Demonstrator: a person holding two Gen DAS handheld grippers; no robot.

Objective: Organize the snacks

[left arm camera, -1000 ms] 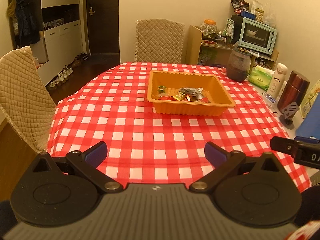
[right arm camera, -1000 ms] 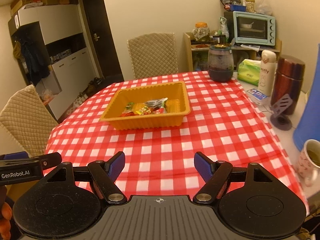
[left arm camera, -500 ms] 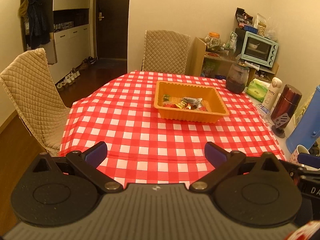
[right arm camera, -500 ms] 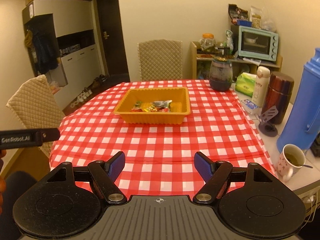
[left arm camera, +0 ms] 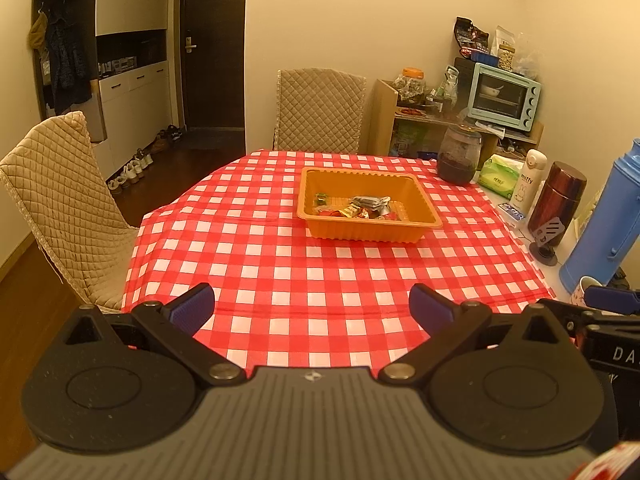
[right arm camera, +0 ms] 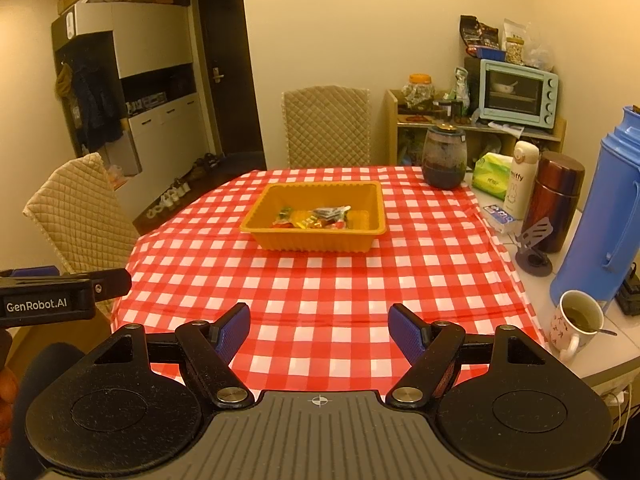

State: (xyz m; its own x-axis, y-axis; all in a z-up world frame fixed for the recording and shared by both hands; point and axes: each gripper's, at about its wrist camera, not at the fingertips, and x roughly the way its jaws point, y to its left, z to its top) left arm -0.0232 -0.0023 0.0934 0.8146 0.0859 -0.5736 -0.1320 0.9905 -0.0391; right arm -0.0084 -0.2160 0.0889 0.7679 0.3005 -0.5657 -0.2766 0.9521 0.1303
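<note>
Both hand-held grippers farther from tablecloth.

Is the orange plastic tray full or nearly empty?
Nearly empty: the orange plastic tray holds only a few wrapped snacks on its floor.

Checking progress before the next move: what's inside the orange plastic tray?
The orange plastic tray holds a small heap of wrapped snacks near its front wall; anything beneath the pile is covered.
</note>
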